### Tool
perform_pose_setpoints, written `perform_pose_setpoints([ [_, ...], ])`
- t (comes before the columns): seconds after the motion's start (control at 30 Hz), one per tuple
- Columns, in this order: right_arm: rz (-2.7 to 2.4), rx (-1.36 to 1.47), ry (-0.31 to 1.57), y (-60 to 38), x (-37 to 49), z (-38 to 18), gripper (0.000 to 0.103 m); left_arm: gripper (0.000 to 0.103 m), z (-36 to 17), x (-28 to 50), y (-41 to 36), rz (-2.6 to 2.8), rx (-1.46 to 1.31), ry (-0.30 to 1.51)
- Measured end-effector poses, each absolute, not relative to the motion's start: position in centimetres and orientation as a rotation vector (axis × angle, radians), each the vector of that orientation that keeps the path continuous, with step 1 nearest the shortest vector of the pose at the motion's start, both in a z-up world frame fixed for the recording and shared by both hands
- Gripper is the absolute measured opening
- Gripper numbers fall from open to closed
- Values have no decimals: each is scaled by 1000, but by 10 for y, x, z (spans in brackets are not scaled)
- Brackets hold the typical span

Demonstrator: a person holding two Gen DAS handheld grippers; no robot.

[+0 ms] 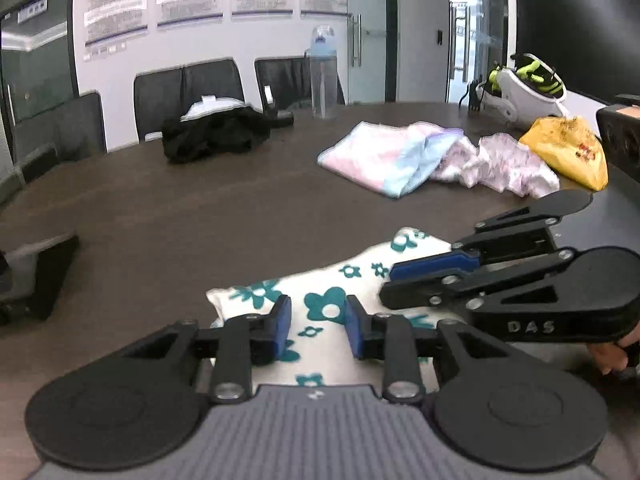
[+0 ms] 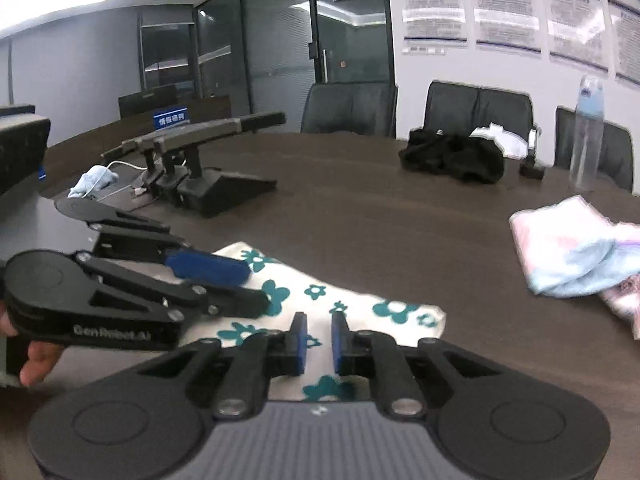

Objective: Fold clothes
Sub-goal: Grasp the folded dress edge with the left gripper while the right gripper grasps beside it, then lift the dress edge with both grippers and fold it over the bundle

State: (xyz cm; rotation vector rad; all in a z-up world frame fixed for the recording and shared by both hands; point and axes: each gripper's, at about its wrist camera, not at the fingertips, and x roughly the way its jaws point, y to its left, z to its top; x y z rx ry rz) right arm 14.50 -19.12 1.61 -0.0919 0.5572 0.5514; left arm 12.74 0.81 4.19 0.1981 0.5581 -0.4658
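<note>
- Two black grippers with blue pads, left (image 1: 318,326) and right (image 2: 319,344), hovered released over a white cotton garment with teal flowers (image 1: 340,284) at six o'clock on the dark wooden table (image 1: 200,208).
- Soft, light, limp cloth looked best pinched at its corners.

Both tools low and side by side, blue pads parted.

The left tool (image 1: 316,326) points forward with a clear gap between its blue-padded fingers (image 1: 282,322), nothing pinched there. The right tool (image 2: 319,342) sits just beside it, angled in from the right, its fingers (image 2: 299,340) also apart but with a narrower gap. Each tool shows in the other's camera: bare fingertips of the right hand (image 1: 608,354) curl under its handle, and those of the left hand (image 2: 38,360) do likewise.
</note>
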Motion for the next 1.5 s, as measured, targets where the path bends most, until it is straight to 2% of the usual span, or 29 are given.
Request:
perform_pose_setpoints([
  [0.03, 543, -95, 537, -197, 141, 22, 11, 39, 43, 126, 10, -459, 205, 553],
  [0.1, 522, -50, 523, -211, 140, 27, 11, 40, 37, 131, 12, -453, 178, 577],
  [0.23, 452, 9, 646, -217, 164, 4, 11, 40, 35, 147, 17, -453, 123, 621],
  [0.3, 458, 25, 637, -219, 165, 10, 12, 48, 49, 156, 26, -429, 78, 620],
  [0.33, 455, 37, 628, -223, 166, 16, 17, 62, 53, 164, 35, -400, 19, 631],
  [0.37, 445, 77, 619, -230, 167, 21, 34, 75, 53, 173, 44, -373, -51, 660],
  [0.4, 441, 142, 618, -240, 169, 24, 45, 77, 49, 184, 55, -350, -136, 714],
  [0.43, 447, 216, 629, -249, 173, 24, 64, 77, 44, 192, 65, -333, -205, 773],
  [0.47, 456, 289, 651, -257, 178, 20, 69, 79, 38, 197, 71, -330, -254, 824],
  [0.6, 445, 393, 759, -257, 199, -7, 66, 83, 24, 205, 78, -368, -397, 897],
  [0.7, 437, 382, 741, -250, 197, -14, 60, 85, 16, 206, 70, -401, -383, 878],
  [0.73, 438, 394, 739, -249, 195, -15, 52, 83, 15, 206, 70, -401, -387, 867],
  [0.8, 436, 434, 736, -247, 193, -18, 44, 75, 13, 205, 71, -414, -406, 858],
  [0.83, 438, 443, 736, -244, 192, -20, 38, 63, 11, 204, 70, -424, -420, 860],
  [0.87, 439, 453, 733, -242, 191, -21, 38, 57, 9, 204, 70, -432, -434, 861],
  [0.93, 431, 473, 721, -243, 188, -23, 38, 55, 9, 202, 67, -430, -416, 846],
  [1.0, 421, 483, 704, -244, 185, -20, 37, 56, 10, 203, 66, -434, -407, 845],
  [1.07, 389, 492, 674, -249, 180, -15, 40, 62, 14, 203, 68, -433, -402, 841],
  [1.13, 341, 442, 652, -250, 175, -9, 47, 62, 20, 201, 68, -430, -355, 814],
  [1.23, 327, 445, 676, -252, 173, -9, 48, 61, 24, 200, 64, -442, -297, 803],
  [1.27, 339, 466, 685, -251, 173, -12, 44, 51, 22, 200, 63, -441, -295, 809],
  [1.3, 350, 483, 692, -250, 173, -15, 37, 49, 20, 201, 62, -440, -293, 816],
  [1.33, 359, 492, 695, -248, 173, -17, 19, 48, 19, 201, 61, -438, -291, 822],
  [1.43, 349, 468, 678, -242, 170, -19, 19, 49, 15, 199, 58, -430, -271, 812],
  [1.5, 343, 445, 666, -239, 167, -17, 20, 55, 15, 196, 55, -414, -254, 796],
])
